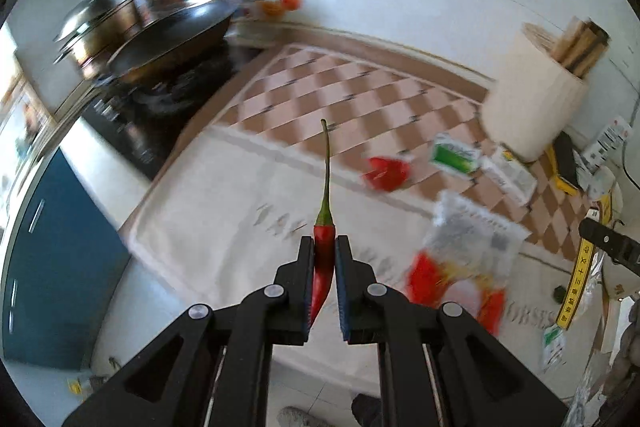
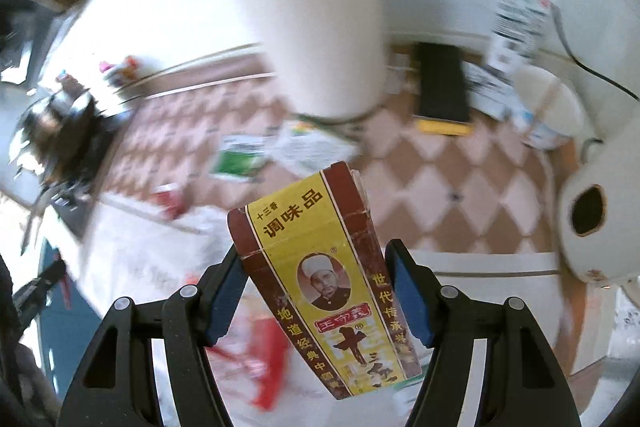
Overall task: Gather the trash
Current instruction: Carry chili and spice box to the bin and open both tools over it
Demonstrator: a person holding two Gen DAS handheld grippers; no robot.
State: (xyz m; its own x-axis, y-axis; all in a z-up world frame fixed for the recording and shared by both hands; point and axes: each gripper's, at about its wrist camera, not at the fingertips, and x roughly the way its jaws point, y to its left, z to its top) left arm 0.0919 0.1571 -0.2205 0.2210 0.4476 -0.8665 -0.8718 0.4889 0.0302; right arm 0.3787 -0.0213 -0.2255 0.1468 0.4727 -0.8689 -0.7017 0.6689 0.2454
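My left gripper (image 1: 324, 247) is shut on a red chili pepper (image 1: 325, 227), its long green stem pointing away, held above the counter. My right gripper (image 2: 316, 263) is shut on a yellow and brown seasoning box (image 2: 324, 275) with Chinese print and a man's portrait, held above the counter. The same box (image 1: 578, 267) shows at the right edge of the left wrist view. Loose wrappers lie on the counter: a red one (image 1: 386, 173), a green and white packet (image 1: 456, 153) and a clear bag with red print (image 1: 464, 255).
A white cylindrical bin (image 1: 536, 95) holding cardboard stands at the back right, also in the right wrist view (image 2: 316, 43). A wok and pots (image 1: 160, 35) sit on the stove at the left. A paper roll (image 2: 596, 219) lies at the right. A black and yellow object (image 2: 442, 95) lies behind the bin.
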